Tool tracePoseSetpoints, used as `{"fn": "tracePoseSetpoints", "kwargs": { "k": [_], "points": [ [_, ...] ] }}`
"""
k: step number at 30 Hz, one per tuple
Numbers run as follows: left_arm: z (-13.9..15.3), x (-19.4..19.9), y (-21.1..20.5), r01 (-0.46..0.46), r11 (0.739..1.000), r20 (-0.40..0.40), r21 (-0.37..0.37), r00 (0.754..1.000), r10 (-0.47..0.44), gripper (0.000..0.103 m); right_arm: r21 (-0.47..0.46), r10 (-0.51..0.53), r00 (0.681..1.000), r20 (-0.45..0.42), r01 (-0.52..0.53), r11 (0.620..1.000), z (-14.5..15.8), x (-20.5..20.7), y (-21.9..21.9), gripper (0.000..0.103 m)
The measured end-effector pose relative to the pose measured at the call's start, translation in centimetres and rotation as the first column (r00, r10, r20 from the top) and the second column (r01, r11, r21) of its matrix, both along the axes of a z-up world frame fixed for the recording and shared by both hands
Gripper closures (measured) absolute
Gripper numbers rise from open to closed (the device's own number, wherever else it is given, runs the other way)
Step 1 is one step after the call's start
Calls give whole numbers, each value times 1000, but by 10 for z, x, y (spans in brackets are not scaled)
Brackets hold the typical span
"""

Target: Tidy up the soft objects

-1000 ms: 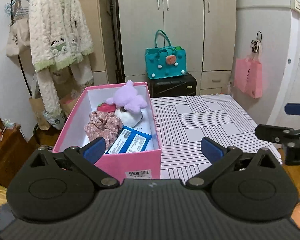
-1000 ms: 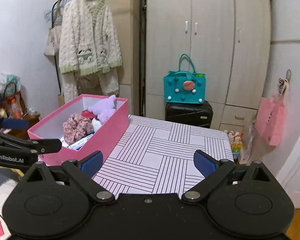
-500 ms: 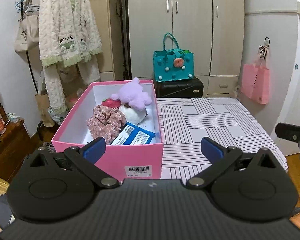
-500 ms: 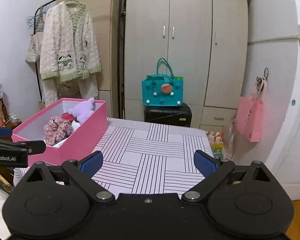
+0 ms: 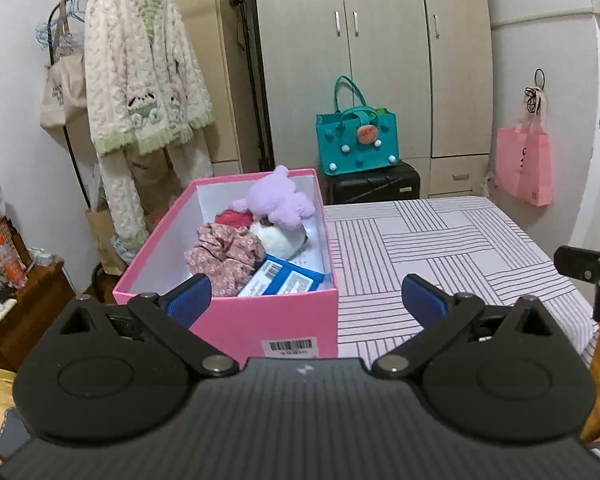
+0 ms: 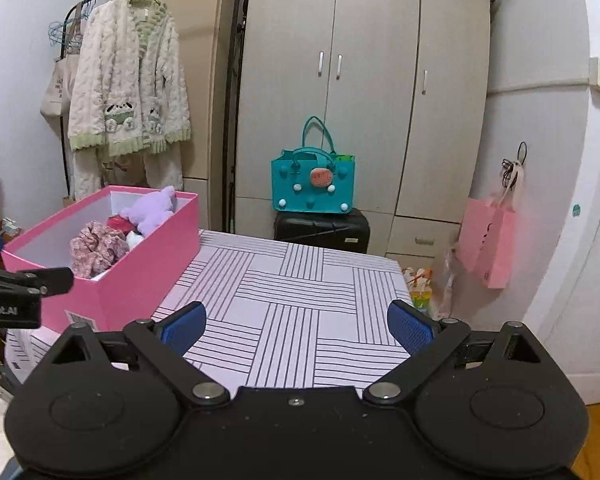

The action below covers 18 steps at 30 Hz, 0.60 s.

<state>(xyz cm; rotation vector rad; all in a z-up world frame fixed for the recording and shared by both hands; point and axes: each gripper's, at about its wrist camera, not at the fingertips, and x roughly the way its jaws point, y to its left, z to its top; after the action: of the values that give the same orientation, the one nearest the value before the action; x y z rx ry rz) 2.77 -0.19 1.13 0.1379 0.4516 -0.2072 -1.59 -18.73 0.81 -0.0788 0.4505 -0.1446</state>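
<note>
A pink box stands on the left part of the striped table. Inside lie a purple plush toy, a white plush, a floral fabric bundle, a red item and blue packets. My left gripper is open just before the box's near wall, nothing between its fingers. My right gripper is open over the table's near edge, empty. Each gripper shows at the other view's edge.
A teal bag sits on a black suitcase before the wardrobe. A cream cardigan hangs on a rack at left. A pink bag hangs at right. A wooden side table holds clutter.
Both grippers have drawn back and risen a little, so the box and table sit lower and farther in view. Both stay open and empty.
</note>
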Motion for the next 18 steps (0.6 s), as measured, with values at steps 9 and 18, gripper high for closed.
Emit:
{"fn": "tracePoseSetpoints", "kwargs": {
  "k": [9,18],
  "points": [
    [-5,-1,7,-11,999,3,-31,1000,11,0,-17,24,1000,19,-23,1000,-8,0,6,4],
    [-6,-7,10,-20,1000,35,-23,999,21,0,17,28,998,61,-29,999,-1,-12,4,4]
  ]
}}
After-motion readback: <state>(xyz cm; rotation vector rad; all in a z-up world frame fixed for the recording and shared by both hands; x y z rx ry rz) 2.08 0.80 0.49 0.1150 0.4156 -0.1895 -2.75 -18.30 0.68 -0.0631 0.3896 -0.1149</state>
